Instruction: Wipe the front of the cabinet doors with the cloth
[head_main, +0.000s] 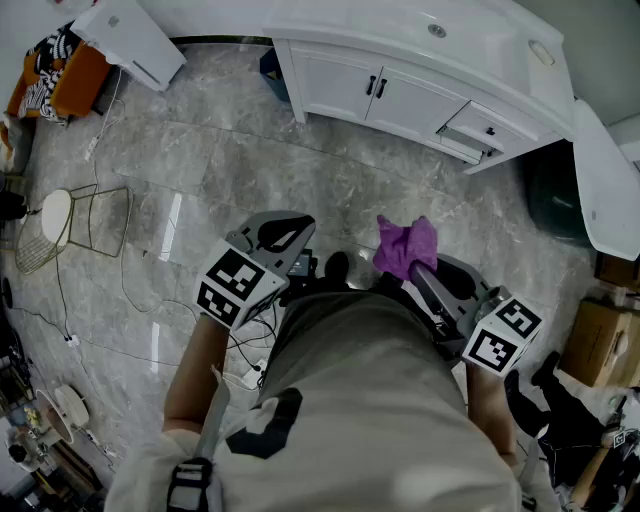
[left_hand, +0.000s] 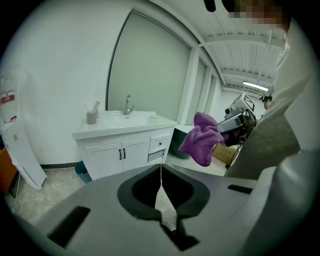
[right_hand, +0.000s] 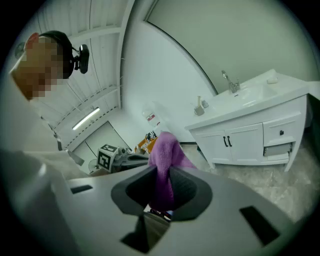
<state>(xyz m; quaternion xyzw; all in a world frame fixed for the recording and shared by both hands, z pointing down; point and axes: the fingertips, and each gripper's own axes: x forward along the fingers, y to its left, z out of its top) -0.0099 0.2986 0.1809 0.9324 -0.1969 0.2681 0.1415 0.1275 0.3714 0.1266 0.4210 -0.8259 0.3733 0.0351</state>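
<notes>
The grey marble floor (head_main: 300, 190) fills most of the head view, and the white cabinet (head_main: 430, 60) stands at its far edge, with the sink on top. Its two cabinet doors (head_main: 385, 95) are closed, and the drawer (head_main: 470, 135) beside them seems a little pulled out. The person stands well apart from the cabinet, so I judge that the wiping is not yet begun and the first need is to walk closer. Both grippers are held low in front of the body, near each other, with the forearms bent and the jaws directed forward to the cabinet. The right gripper (right_hand: 162, 175) has its jaws closed on the purple cloth (head_main: 405, 245). The cloth is pinched at its lower part and the rest stands up above the jaws as a loose bunch; probably it is held so that a soft free part can meet the door surface first. The left gripper (left_hand: 161, 172) has its jaws pressed together with nothing between them, only a thin slit of light. It looks like a spare hand here, kept at the side. From its view the cloth hangs in the air at the right, apart from the doors.
</notes>
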